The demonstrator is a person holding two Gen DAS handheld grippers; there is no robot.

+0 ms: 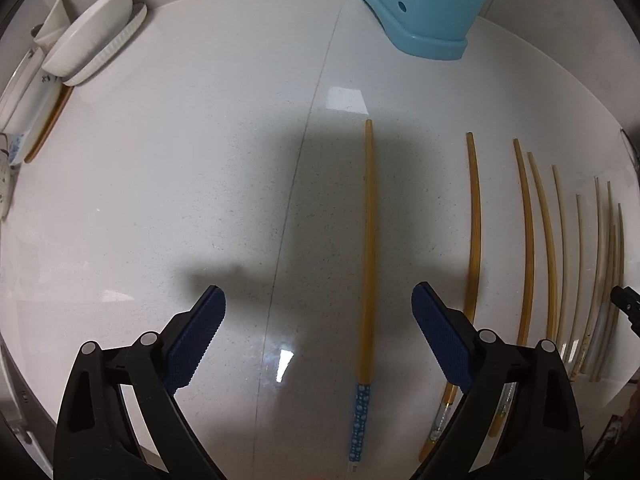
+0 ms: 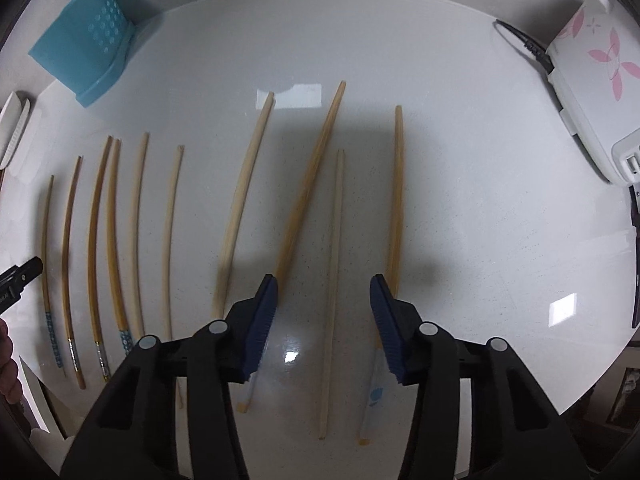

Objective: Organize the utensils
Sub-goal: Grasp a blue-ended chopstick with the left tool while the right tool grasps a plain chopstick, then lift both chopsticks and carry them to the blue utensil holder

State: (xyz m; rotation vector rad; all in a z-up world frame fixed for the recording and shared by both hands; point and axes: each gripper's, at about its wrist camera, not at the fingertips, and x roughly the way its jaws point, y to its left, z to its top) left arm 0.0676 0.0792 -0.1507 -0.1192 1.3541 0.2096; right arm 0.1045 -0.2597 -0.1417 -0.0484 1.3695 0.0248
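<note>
Several chopsticks lie in a row on the white counter. In the left wrist view my left gripper [image 1: 318, 300] is open and empty above a yellow chopstick with a blue patterned end [image 1: 369, 248], which lies between the jaws nearer the right one. More chopsticks [image 1: 528, 240] lie to its right. In the right wrist view my right gripper [image 2: 323, 290] is open and empty over a pale chopstick [image 2: 334, 280]. A darker chopstick [image 2: 308, 184] passes under its left finger and another [image 2: 396, 200] under its right finger. A perforated light-blue utensil holder [image 1: 424, 4] stands at the back, also in the right wrist view [image 2: 86, 52].
White bowls and plates [image 1: 88, 44] are stacked at the back left of the counter. A white appliance with pink flowers [image 2: 592, 80] and its black cable stand at the back right. The counter's front edge runs just below both grippers.
</note>
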